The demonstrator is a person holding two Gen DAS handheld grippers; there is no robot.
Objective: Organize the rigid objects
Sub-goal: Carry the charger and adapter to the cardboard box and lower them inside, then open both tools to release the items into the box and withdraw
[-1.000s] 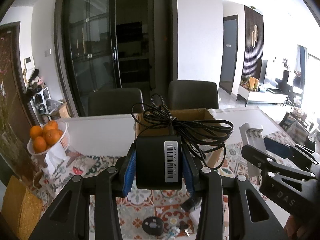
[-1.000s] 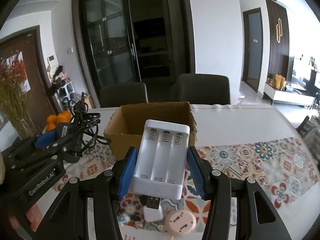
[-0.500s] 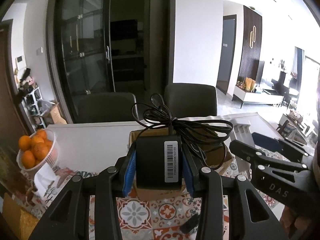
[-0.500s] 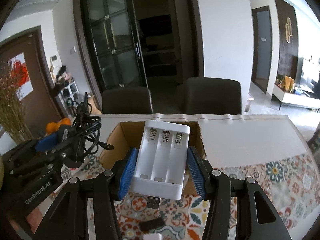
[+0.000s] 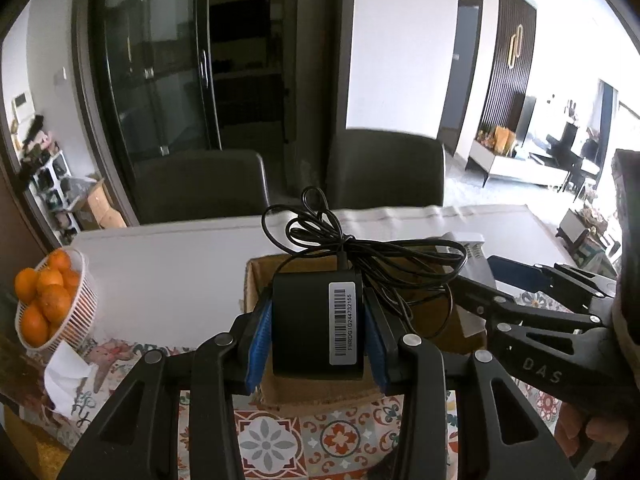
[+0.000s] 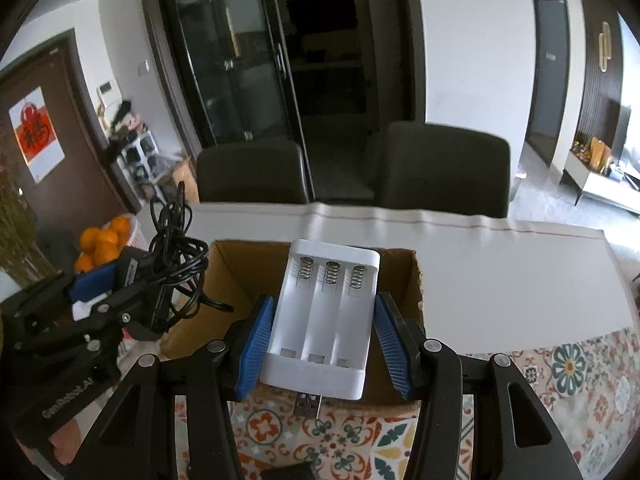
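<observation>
My left gripper (image 5: pixel 318 326) is shut on a black power adapter (image 5: pixel 308 328) with a barcode label and a bundled black cable (image 5: pixel 360 248). It hangs over the near edge of an open cardboard box (image 5: pixel 434 316). My right gripper (image 6: pixel 322 334) is shut on a white battery charger (image 6: pixel 324 312) with three spring slots and a USB plug at its near end. It hovers over the same cardboard box (image 6: pixel 236 280). The left gripper (image 6: pixel 120 300) with the adapter shows at the left of the right wrist view. At the right of the left wrist view is the right gripper (image 5: pixel 532 316).
A white basket of oranges (image 5: pixel 46 300) and a tissue (image 5: pixel 66 376) sit at the table's left. The table (image 5: pixel 168 264) is white with a patterned cloth (image 6: pixel 560 392) in front. Two dark chairs (image 6: pixel 444 168) stand behind it. A small black object (image 6: pixel 288 472) lies near the front edge.
Both grippers have moved forward over the table to the cardboard box, each keeping its object. The small items on the cloth have dropped out of view below.
</observation>
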